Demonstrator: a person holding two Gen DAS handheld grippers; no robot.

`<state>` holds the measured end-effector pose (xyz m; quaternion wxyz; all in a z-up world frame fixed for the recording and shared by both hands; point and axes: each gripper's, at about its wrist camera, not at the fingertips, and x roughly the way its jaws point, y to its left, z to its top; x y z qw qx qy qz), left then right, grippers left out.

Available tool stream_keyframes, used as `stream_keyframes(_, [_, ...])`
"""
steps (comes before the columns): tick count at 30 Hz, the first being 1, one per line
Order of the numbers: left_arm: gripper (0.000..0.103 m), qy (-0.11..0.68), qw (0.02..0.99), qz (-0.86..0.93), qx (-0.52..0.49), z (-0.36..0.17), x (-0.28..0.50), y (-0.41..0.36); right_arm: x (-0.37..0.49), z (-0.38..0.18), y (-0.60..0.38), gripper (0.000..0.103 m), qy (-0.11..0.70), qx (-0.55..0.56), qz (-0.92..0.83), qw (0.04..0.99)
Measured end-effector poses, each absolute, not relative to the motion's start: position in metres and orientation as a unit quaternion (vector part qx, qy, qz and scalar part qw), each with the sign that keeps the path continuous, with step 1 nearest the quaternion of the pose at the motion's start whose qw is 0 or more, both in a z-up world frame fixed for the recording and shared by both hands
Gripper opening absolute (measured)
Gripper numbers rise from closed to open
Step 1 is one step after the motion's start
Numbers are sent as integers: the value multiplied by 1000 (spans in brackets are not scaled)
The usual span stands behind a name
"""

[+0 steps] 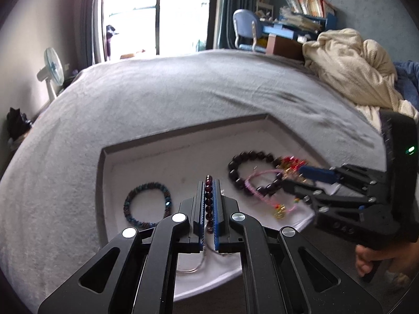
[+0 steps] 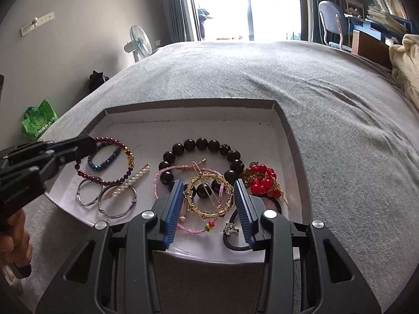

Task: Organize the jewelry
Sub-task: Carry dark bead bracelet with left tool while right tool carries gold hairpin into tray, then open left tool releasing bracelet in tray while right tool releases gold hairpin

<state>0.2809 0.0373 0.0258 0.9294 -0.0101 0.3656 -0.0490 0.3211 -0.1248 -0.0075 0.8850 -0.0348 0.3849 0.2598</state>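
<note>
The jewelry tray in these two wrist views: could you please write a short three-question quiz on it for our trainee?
1. True or false: the left gripper is shut on the garnet bead bracelet.
2. Which item lies between the right gripper's open jaws: A) pearl hair clip, B) gold ring bracelet, C) red bead cluster?
3. Fill in: the white tray rests on a grey ____.

Key: 1 true; 2 B; 3 bed cover.
</note>
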Motion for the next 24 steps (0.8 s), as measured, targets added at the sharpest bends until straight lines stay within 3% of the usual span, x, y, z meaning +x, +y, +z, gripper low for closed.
stream_keyframes(7, [7,380,924,-26,-8,11,283,47,323,-14,-122,40,391,-36,258,883])
stream_keyframes(9, [18,379,925,-19,-5,12,282,47,323,-14,-122,42,391,-36,258,883])
stream_keyframes(11, [40,372,928,-6,2,13,279,46,322,-13,-122,46,387,-36,258,884])
stream_keyframes(15, [49,364,931,-7,-3,18,270,44,312,-5,-127,57,363,-29,266,893])
stream_keyframes(19, [69,345,938,-5,-12,24,255,43,299,3,-136,64,334,-19,270,903])
stream_keyframes(24, [88,307,951,-2,-41,31,231,44,280,11,-151,81,295,-4,266,918])
